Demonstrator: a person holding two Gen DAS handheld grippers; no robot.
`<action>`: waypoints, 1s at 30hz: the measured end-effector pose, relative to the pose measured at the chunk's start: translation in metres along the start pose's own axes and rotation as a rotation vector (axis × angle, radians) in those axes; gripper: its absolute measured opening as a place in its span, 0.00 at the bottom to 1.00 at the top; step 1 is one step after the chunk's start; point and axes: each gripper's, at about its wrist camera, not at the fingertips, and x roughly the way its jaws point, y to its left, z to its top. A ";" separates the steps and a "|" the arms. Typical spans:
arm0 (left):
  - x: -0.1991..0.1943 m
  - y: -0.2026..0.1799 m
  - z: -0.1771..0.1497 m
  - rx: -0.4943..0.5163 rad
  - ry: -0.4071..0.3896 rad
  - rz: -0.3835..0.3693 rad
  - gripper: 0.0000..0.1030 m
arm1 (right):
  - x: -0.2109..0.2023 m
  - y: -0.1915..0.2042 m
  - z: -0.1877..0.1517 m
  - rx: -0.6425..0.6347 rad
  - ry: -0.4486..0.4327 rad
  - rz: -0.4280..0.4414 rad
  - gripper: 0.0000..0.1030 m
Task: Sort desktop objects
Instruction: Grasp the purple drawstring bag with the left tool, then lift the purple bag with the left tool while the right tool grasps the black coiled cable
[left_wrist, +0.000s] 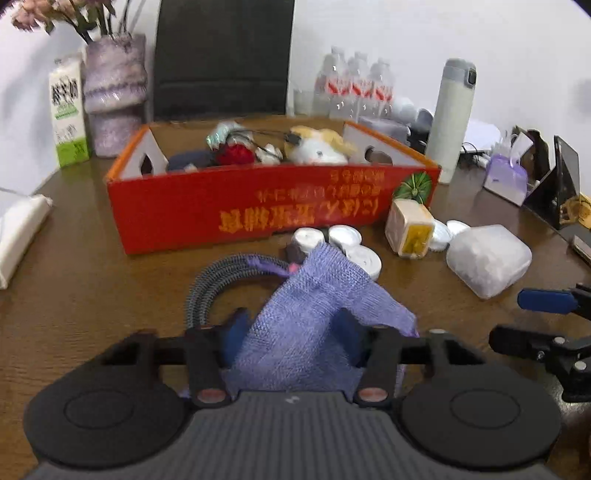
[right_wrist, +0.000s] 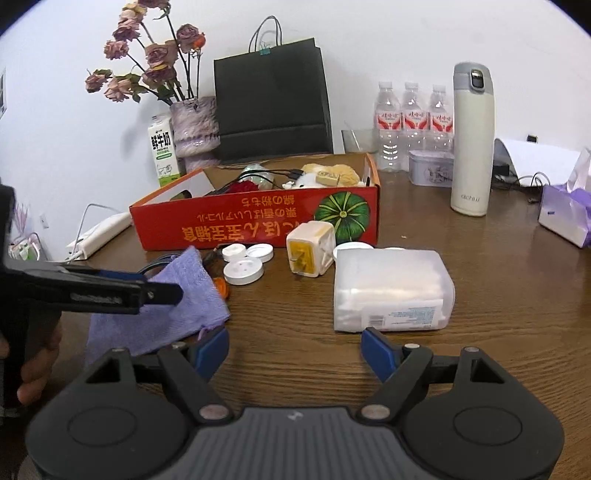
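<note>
- Left wrist view: left gripper (left_wrist: 295, 332) has its blue pads against both flanks of the purple knit pouch (left_wrist: 317, 310), lower centre, pinching it.
- Pouch lies on the tabletop (left_wrist: 92, 280); its drawstring end points up-frame toward the red box (left_wrist: 258, 206).
- Right gripper (right_wrist: 295, 349) spread, empty; the clear plastic container (right_wrist: 391, 291) sits just ahead, long axis across the frame.
- Judgement: box lies straight ahead of the pouch; left hand nearer.

vase of dried flowers (right_wrist: 194, 125) | milk carton (right_wrist: 163, 155) | black paper bag (right_wrist: 271, 99) | water bottles (right_wrist: 413, 125) | thermos (right_wrist: 472, 140)
</note>
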 end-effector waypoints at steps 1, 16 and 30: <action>-0.001 0.000 0.000 -0.015 0.004 0.015 0.44 | 0.000 0.000 0.000 0.000 0.001 0.003 0.76; -0.123 0.065 0.033 -0.292 -0.252 0.029 0.05 | 0.028 0.065 0.031 -0.108 0.012 0.182 0.75; -0.097 0.088 0.015 -0.310 -0.175 0.188 0.05 | 0.113 0.134 0.049 -0.197 0.123 0.108 0.12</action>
